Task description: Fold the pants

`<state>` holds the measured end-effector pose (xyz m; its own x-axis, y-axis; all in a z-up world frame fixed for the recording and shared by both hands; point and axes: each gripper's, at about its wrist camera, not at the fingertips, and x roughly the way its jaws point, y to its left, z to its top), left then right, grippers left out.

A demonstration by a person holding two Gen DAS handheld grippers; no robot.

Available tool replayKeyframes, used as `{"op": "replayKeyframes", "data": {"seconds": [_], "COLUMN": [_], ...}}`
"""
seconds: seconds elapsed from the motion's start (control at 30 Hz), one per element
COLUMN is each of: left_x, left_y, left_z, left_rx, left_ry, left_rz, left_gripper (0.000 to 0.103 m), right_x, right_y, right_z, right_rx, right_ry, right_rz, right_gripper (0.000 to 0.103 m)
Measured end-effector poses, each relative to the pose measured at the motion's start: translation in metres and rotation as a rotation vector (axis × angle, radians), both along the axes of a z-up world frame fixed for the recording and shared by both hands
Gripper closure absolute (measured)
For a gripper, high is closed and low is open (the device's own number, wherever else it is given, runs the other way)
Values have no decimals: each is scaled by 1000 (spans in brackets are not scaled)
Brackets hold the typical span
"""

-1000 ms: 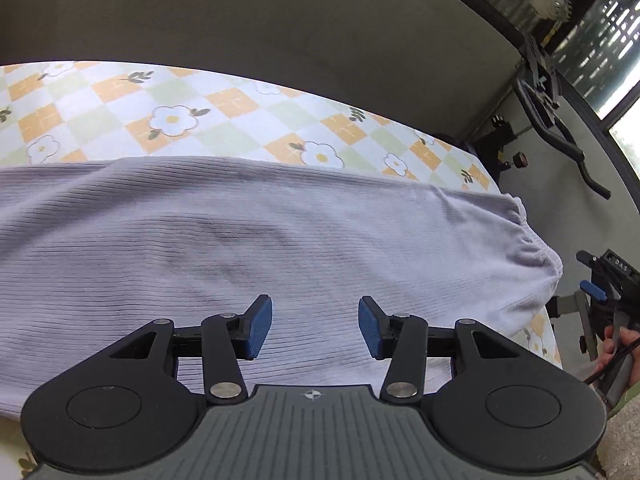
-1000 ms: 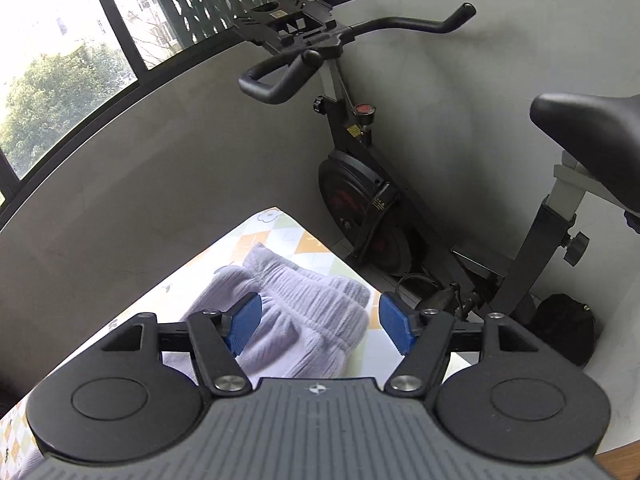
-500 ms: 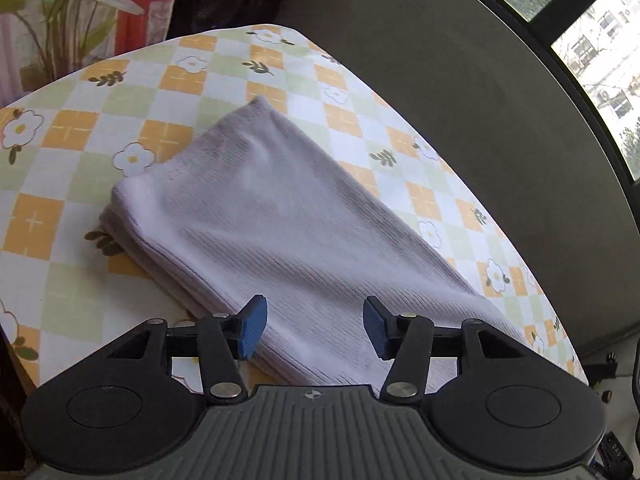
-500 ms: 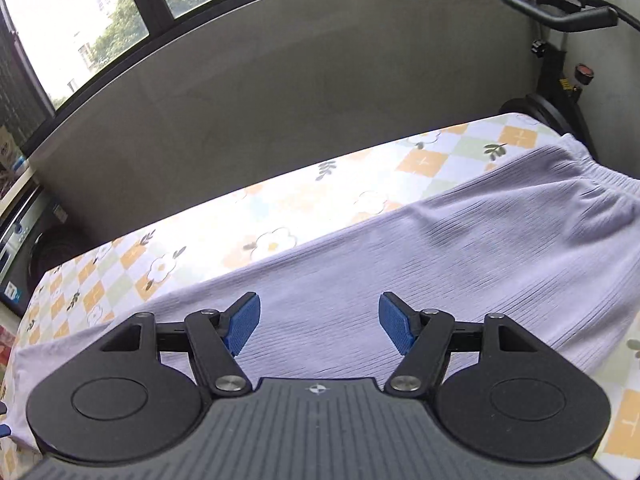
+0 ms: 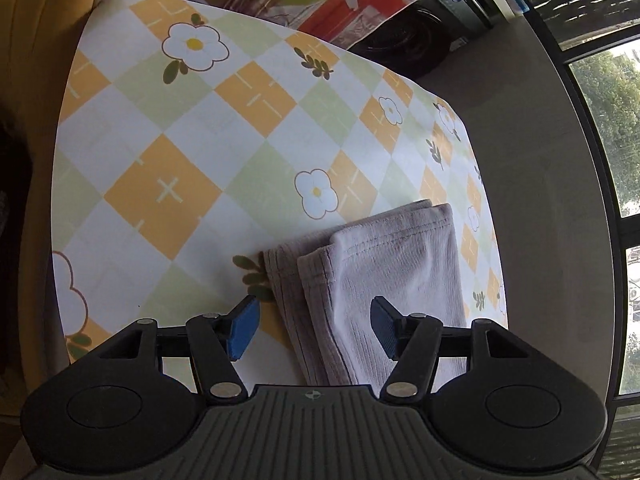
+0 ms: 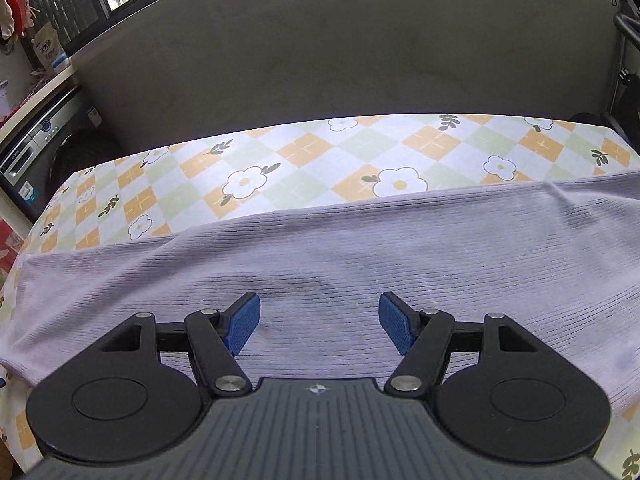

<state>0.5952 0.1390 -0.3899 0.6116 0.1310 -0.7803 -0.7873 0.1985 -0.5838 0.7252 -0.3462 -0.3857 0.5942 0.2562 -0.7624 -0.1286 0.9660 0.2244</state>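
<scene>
Lilac ribbed-knit pants (image 6: 360,248) laid lengthwise on checked floral-cloth bench (image 5: 168,160), cuffs (image 5: 384,248) stacked for folding; left hand-held gripper (image 5: 314,330) opening over cuffs, grasping nothing; right hand-held gripper (image 6: 320,328) released above mid-leg.

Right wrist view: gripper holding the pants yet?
No. The right gripper hovers with its blue pads apart and nothing pinched between them, while the lilac pants lie flat on the flowered tablecloth.

The ribbed lilac pants (image 6: 360,256) run off the right wrist frame's right edge; in the left wrist view the black left tool (image 5: 314,326) body hides their lower part.
</scene>
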Motion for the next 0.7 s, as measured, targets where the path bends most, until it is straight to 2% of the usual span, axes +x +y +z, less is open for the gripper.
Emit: {"op": "replayKeyframes", "data": {"seconds": [0.1,0.3,0.33,0.43,0.5,0.6,0.7], "left_x": [1,14,15,18,22,25,29], "left_y": [7,-1,-4,-17,-30,-32,-23], "left_z": [-4,-1,-1,-4,-5,-7,-8], "left_rx": [18,104,103,37,66,97,106], "left_ry": [-2,32,35,-6,-8,-24,-30], "left_rz": [1,-67,-72,-107,-132,-107,-74], "left_gripper": [41,42,42,43,43,44,51], "right_x": [-1,-4,-6,-6,-6,-6,-9], "right_y": [5,8,7,2,-2,-6,-6], "right_z": [0,2,3,2,1,0,1], "right_rx": [-4,-8,-7,0,12,17,1], "right_ry": [10,13,12,14,25,34,28], "right_rz": [1,-3,-7,-23,-41,-54,-47], "right_gripper": [34,34,34,34,34,34,34]}}
